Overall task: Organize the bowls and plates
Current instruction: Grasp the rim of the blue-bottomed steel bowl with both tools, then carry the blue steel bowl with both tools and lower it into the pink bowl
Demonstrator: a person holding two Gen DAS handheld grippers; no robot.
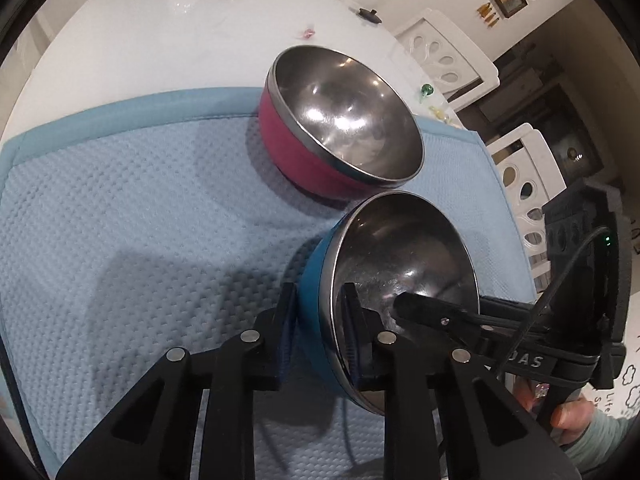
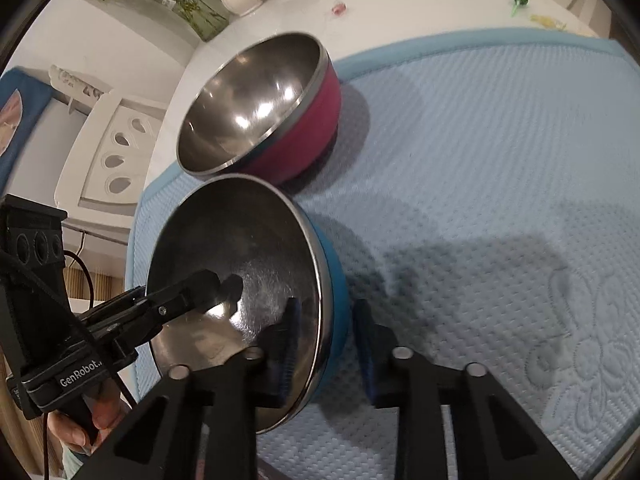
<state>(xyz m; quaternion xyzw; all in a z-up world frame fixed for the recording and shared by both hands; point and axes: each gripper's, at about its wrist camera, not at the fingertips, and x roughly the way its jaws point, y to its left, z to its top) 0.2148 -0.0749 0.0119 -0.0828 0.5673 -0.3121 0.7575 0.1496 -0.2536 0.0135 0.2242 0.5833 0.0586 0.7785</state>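
Steel lines both bowls on the pale blue quilted mat (image 1: pixel 132 208) that covers the near part of the white table (image 1: pixel 160 32). A round bowl with a blue outer shell and a shiny metal inside (image 1: pixel 400 252) is tilted up on its side near one edge of the mat, its mouth turned away from the mat's middle. Both claws are clamped on its rim from opposite sides. The left claw (image 1: pixel 320 332) has one finger against the blue shell and the other inside the metal hollow, pinching the wall between them. The right claw (image 2: pixel 326 344) grips the same way, one pad (image 2: pixel 290 344) inside the bowl and the other against the blue outside. Each wrist view shows the other claw's finger reaching into the hollow.

Just behind it, nearly touching rim to rim, stands a second round metal bowl with a magenta outer shell (image 1: pixel 340 120), upright at the mat's far edge. A person's fingers (image 1: pixel 568 420) wrap the right claw's handle. White chairs with teardrop cut-outs (image 1: pixel 444 60) stand beside the table.
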